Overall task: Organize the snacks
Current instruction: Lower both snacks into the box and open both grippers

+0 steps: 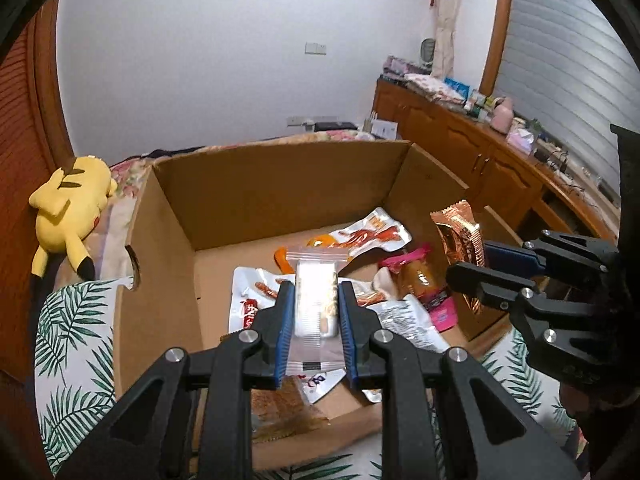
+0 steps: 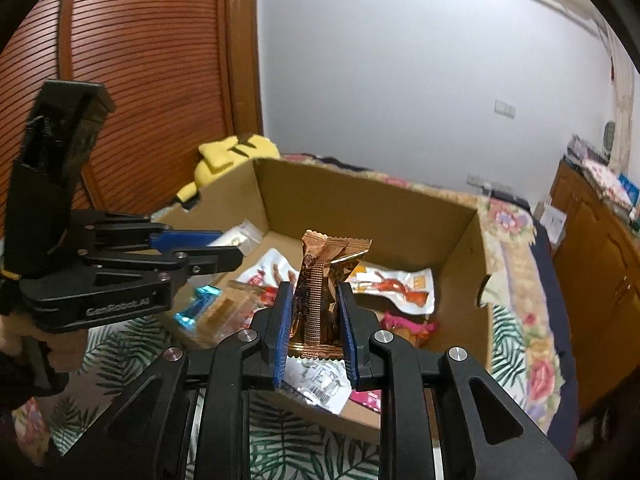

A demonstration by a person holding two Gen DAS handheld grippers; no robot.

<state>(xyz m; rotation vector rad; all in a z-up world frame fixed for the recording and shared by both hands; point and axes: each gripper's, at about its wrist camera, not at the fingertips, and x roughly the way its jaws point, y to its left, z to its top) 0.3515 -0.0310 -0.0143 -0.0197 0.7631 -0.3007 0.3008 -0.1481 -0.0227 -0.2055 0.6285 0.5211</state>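
Note:
An open cardboard box (image 1: pixel 272 184) stands on the bed and holds several snack packets; it also shows in the right wrist view (image 2: pixel 360 208). My left gripper (image 1: pixel 314 292) is shut on a clear packet with a white snack (image 1: pixel 314 300) and holds it above the box's near side. My right gripper (image 2: pixel 314 292) is shut on a copper foil packet (image 2: pixel 324 284) above the box's near right edge. That copper foil packet (image 1: pixel 460 248) and the right gripper (image 1: pixel 472 264) show at the right in the left wrist view. The left gripper (image 2: pixel 224 250) shows at the left in the right wrist view.
A yellow plush toy (image 1: pixel 74 208) lies left of the box. A leaf-print cloth (image 1: pixel 68 340) covers the bed around the box. A red and white crab-print packet (image 1: pixel 368 236) and a pink packet (image 1: pixel 420 276) lie in the box. A wooden cabinet (image 1: pixel 480 148) stands at the right.

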